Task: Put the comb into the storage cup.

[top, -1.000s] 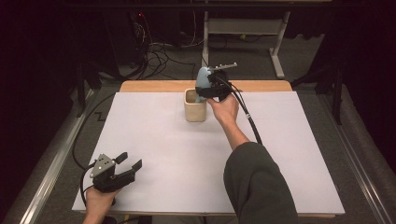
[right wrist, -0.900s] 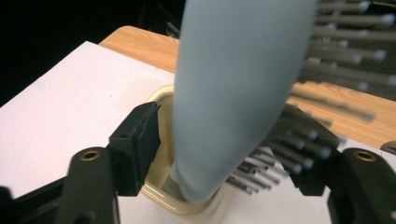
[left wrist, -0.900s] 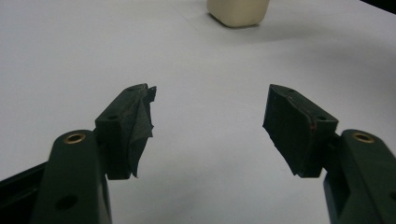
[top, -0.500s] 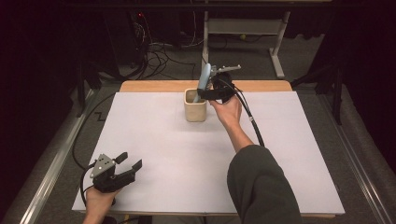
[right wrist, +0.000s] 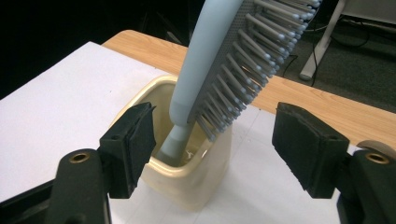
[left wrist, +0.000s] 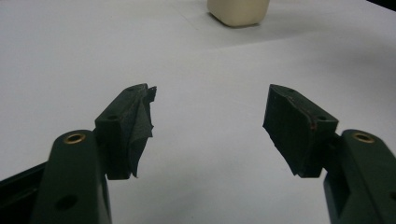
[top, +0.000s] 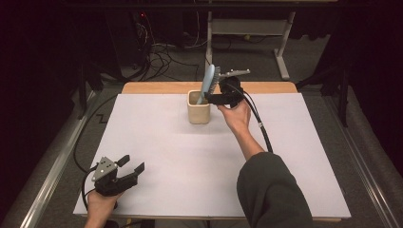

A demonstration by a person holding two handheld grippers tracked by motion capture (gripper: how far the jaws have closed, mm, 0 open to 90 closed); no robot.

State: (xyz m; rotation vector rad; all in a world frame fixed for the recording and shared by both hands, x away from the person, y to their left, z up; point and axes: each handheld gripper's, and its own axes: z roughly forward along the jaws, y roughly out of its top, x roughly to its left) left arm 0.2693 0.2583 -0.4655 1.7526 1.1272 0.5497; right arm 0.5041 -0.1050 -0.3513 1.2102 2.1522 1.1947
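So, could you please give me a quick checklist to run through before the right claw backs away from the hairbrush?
1. Hairbrush handle down inside the cream cup: ok.
2. Right claw released: ok; its jaws have just been opening, and the pads stand clear on either side of the brush.
3. Brush resting by itself: ok, it leans on the cup's rim, bristles toward the claw.
4. Cup upright on the white table cover: ok.
5. Will the brush stay put once the claw leaves: cannot tell; it tilts noticeably.
6. Left claw out of the way: ok, open and empty near the table's near left corner.
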